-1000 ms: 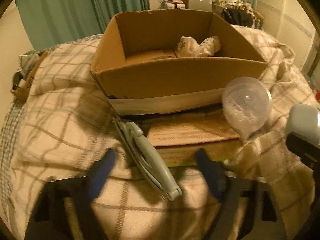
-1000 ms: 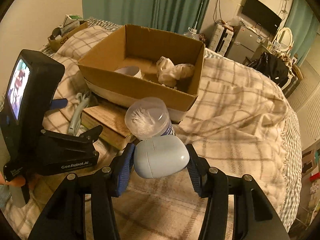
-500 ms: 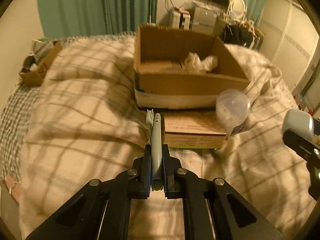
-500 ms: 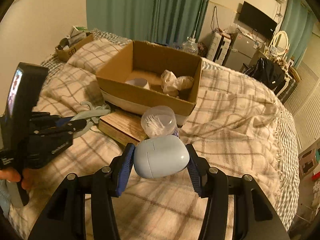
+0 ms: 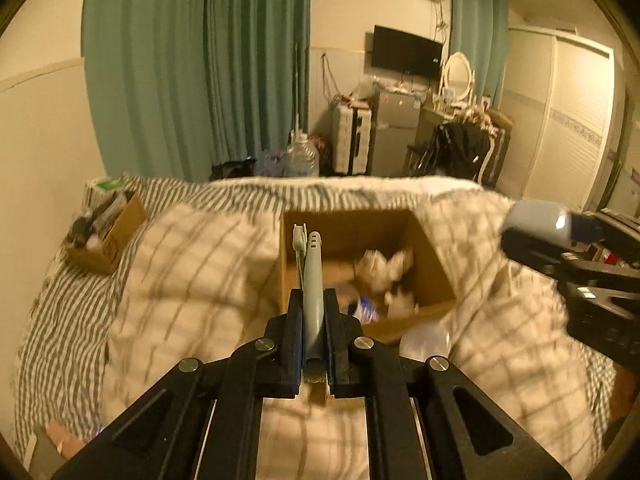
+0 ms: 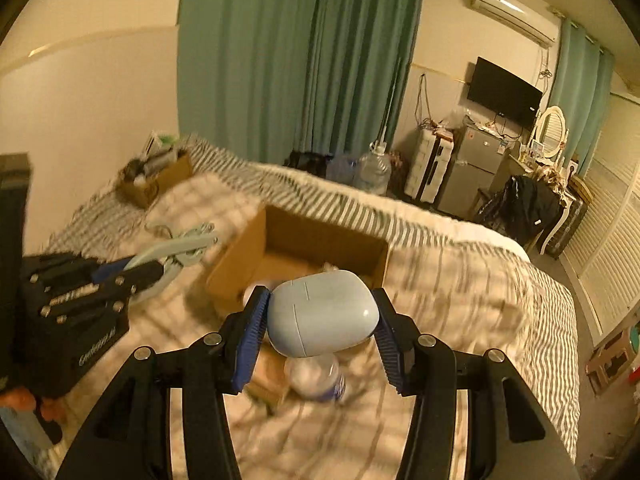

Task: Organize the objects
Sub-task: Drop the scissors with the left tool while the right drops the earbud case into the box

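1. The grey-blue hand tool (image 5: 312,280) was pinched flat between the left gripper's (image 5: 313,336) pads, raised in front of the cardboard box (image 5: 434,276).
2. A pale blue oval case (image 6: 322,317) was clamped by the right gripper (image 6: 320,330), held above the box's near side.
3. Crumpled paper (image 5: 382,270) was seen inside the box, on the checked blanket (image 5: 188,264).

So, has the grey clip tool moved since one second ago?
Yes. The grey clip tool lay on the blanket in front of the cardboard box; now the left gripper holds it lifted, its tip overlapping the box's opening.
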### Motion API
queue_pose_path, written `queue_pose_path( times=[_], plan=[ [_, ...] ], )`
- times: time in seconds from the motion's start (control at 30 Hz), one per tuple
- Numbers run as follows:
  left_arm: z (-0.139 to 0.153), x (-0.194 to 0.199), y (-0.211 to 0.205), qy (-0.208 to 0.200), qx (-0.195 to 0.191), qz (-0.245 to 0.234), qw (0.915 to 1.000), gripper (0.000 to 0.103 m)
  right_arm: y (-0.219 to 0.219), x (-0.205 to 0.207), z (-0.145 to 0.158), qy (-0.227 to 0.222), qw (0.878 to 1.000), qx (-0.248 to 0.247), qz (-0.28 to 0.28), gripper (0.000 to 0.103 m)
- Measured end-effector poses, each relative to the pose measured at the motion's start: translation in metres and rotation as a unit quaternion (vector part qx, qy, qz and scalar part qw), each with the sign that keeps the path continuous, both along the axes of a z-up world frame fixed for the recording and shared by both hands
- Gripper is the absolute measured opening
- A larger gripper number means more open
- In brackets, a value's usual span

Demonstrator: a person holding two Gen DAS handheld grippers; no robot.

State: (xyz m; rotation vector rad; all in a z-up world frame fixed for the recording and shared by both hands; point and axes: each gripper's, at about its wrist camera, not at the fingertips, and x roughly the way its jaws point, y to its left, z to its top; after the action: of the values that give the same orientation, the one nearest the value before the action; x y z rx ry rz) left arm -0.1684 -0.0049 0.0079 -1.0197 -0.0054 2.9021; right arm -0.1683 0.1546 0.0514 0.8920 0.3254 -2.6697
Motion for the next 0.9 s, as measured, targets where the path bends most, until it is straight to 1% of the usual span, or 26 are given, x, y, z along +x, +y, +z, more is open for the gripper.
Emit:
queue_pose_path(
  times=[0.13,0.2,0.27,0.3,0.37,0.47,0.57,0.63,0.67,0.7,0.73,0.77,0.8,0.83,0.87,0.9],
  plan=[
    [0.003,-0.039,0.005,0.004,-0.005,-0.011,0.9999,0.008,-0.004,-0.049,-0.008,-0.011,1.000,-0.005,-0.005,0.050],
    [-0.002,-0.058,0.007,0.002,-0.005,-0.016,0.9999,0.008,-0.008,-0.077,-0.021,-0.022,1.000,-0.002,-0.006,0.050],
    [-0.013,-0.084,0.011,-0.005,-0.008,-0.018,0.9998,0.008,-0.009,-0.102,-0.036,-0.035,0.999,-0.002,-0.008,0.050],
    [-0.018,-0.090,0.012,-0.008,-0.011,-0.017,0.9998,0.008,-0.010,-0.110,-0.044,-0.040,0.999,-0.002,-0.009,0.050],
    [-0.037,-0.109,0.016,-0.022,-0.025,-0.013,0.9994,0.008,-0.011,-0.134,-0.066,-0.056,0.998,-0.005,-0.011,0.050],
    [-0.060,-0.125,0.020,-0.041,-0.024,-0.021,0.9986,0.008,-0.008,-0.152,-0.088,-0.070,0.997,-0.018,-0.012,0.051],
    [-0.078,-0.131,0.019,-0.055,-0.020,-0.027,0.9979,0.009,-0.001,-0.160,-0.107,-0.089,0.995,-0.033,-0.013,0.051],
    [-0.080,-0.127,0.018,-0.043,-0.016,-0.022,0.9987,0.011,0.005,-0.159,-0.109,-0.088,0.995,-0.043,-0.012,0.051],
    [-0.079,-0.124,0.019,-0.040,-0.016,-0.026,0.9987,0.014,0.009,-0.155,-0.104,-0.078,0.996,-0.049,-0.013,0.055],
    [-0.075,-0.120,0.021,-0.038,-0.018,-0.032,0.9986,0.022,0.012,-0.148,-0.096,-0.066,0.996,-0.054,-0.016,0.066],
    [-0.067,-0.113,0.022,-0.034,-0.024,-0.035,0.9985,0.041,0.016,-0.143,-0.088,-0.055,0.997,-0.058,-0.018,0.071],
    [-0.061,-0.111,0.026,-0.029,-0.028,-0.033,0.9986,0.054,0.019,-0.138,-0.077,-0.044,0.997,-0.061,-0.019,0.074],
    [-0.052,-0.105,0.026,-0.019,-0.033,-0.028,0.9989,0.075,0.022,-0.128,-0.064,-0.033,0.997,-0.060,-0.020,0.074],
    [-0.041,-0.094,0.025,-0.002,-0.034,-0.024,0.9991,0.082,0.022,-0.123,-0.055,-0.028,0.998,-0.057,-0.021,0.074],
    [-0.029,-0.083,0.023,0.014,-0.035,-0.021,0.9991,0.083,0.023,-0.113,-0.044,-0.021,0.998,-0.051,-0.023,0.075],
    [-0.022,-0.077,0.022,0.021,-0.036,-0.020,0.9989,0.086,0.023,-0.104,-0.033,-0.016,0.999,-0.045,-0.026,0.077]
  ],
)
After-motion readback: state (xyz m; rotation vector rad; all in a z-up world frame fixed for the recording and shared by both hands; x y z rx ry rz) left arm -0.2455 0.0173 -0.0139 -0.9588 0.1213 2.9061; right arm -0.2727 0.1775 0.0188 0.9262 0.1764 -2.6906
